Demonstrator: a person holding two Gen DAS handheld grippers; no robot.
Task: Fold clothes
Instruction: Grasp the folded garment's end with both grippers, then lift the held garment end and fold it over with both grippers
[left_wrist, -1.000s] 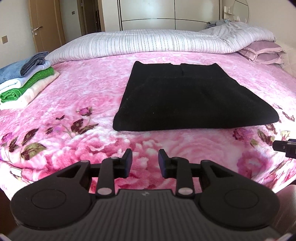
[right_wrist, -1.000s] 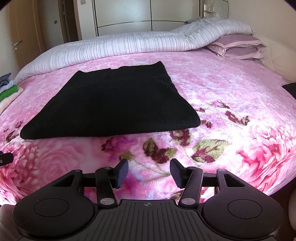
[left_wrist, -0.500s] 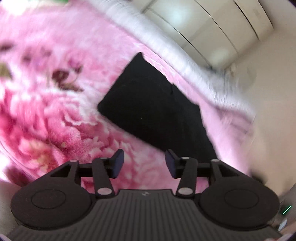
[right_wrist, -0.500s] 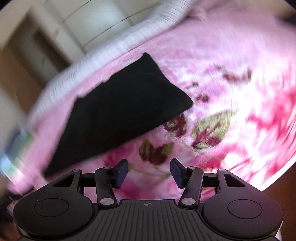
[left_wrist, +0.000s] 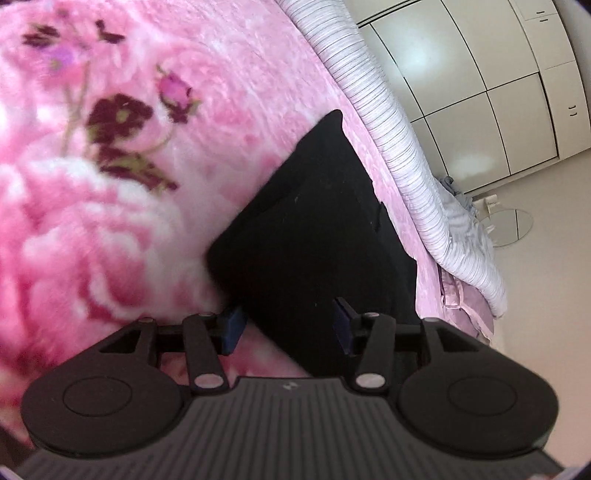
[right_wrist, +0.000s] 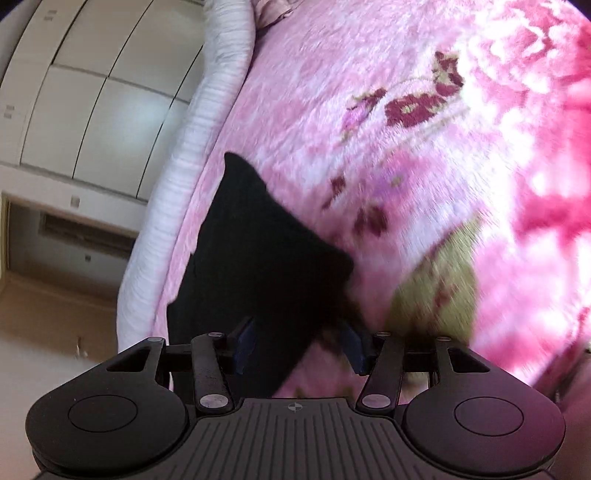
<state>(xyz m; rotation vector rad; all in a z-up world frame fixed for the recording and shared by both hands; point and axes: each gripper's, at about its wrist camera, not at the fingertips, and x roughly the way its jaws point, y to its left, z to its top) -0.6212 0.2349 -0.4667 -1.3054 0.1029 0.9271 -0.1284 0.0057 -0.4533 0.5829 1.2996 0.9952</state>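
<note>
black garment: a folded black garment (left_wrist: 317, 236) lies flat on the bed, its near edge running in between the spread fingers of both grippers; seen also in the right wrist view (right_wrist: 258, 258).
left gripper: the left gripper (left_wrist: 286, 328) is released, jaws wide apart; a near corner of the cloth sits just ahead and to the left of its gap, and the cloth's edge passes between the fingers. whether a finger touches the cloth cannot be told.
right gripper: the right gripper (right_wrist: 297, 345) is also released, jaws wide; the other near corner lies just ahead and to the right of its gap, the cloth filling the left part of the gap.
hidden or unclear: the garment's nearest strip is cut off behind each gripper body; its black surface shows almost no seams or folds; both views are tilted and blurred near the fingers.
bedspread: a pink flowered bedspread (left_wrist: 110, 206) lies under the garment, reaching past it on all sides.
striped duvet: a rolled striped duvet (left_wrist: 406, 147) lies beyond the garment's far edge.
wardrobe: pale wardrobe doors (left_wrist: 480, 74) stand behind the bed.
</note>
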